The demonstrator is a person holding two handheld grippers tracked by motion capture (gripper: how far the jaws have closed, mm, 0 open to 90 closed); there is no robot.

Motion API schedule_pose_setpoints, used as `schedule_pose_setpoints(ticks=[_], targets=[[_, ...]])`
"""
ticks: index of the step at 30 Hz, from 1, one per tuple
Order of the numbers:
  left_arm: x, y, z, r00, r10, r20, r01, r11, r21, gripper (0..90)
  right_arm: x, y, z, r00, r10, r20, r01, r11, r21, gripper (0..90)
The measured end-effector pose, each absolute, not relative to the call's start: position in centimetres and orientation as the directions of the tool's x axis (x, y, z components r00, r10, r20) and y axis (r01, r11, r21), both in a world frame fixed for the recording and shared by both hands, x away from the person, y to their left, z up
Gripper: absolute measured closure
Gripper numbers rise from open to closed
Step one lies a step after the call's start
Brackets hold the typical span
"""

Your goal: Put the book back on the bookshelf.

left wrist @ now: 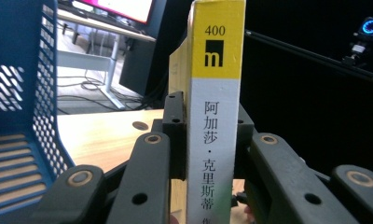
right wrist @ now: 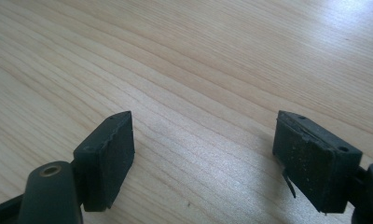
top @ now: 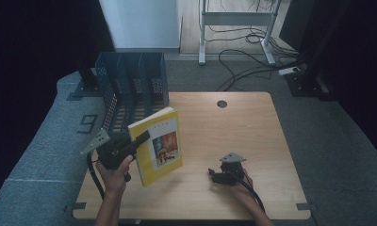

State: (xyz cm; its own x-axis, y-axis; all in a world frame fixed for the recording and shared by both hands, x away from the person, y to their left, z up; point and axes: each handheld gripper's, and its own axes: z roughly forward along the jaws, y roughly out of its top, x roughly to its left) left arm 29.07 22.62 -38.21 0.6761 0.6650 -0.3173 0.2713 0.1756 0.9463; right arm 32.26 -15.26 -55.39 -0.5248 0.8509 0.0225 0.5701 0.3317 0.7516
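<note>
I have a yellow book [top: 157, 146] held upright above the left part of the wooden tabletop [top: 233, 127], front cover facing the camera, tilted slightly. My left tongs [top: 142, 139] are clamped on it at the spine edge; in the left gripper view the two black jaws press either side of the yellow and white spine [left wrist: 215, 116]. My left hand [top: 115, 172] comes up from the bottom edge, forearm raised, the tool pointing forward and to the right. A blue mesh file rack [top: 130, 87] stands just behind the book. My right tongs [top: 215, 175] rest low over the tabletop, well apart from the book, jaws wide apart with bare wood between them.
</note>
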Motion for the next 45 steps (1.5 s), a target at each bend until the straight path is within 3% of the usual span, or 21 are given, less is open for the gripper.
schedule_pose_setpoints(ticks=[25,45], targets=[[30.1,23.8,-36.0,0.618,0.731,-0.288,0.209,0.199,0.957,75.4,32.3,-15.2,-55.4,-0.512,0.859,0.011,0.573,0.332,0.750,19.8],[31.6,24.7,-35.3,0.599,0.745,-0.292,0.226,0.193,0.955,75.3,32.3,-15.2,-55.4,-0.518,0.855,0.011,0.571,0.336,0.749,19.6]])
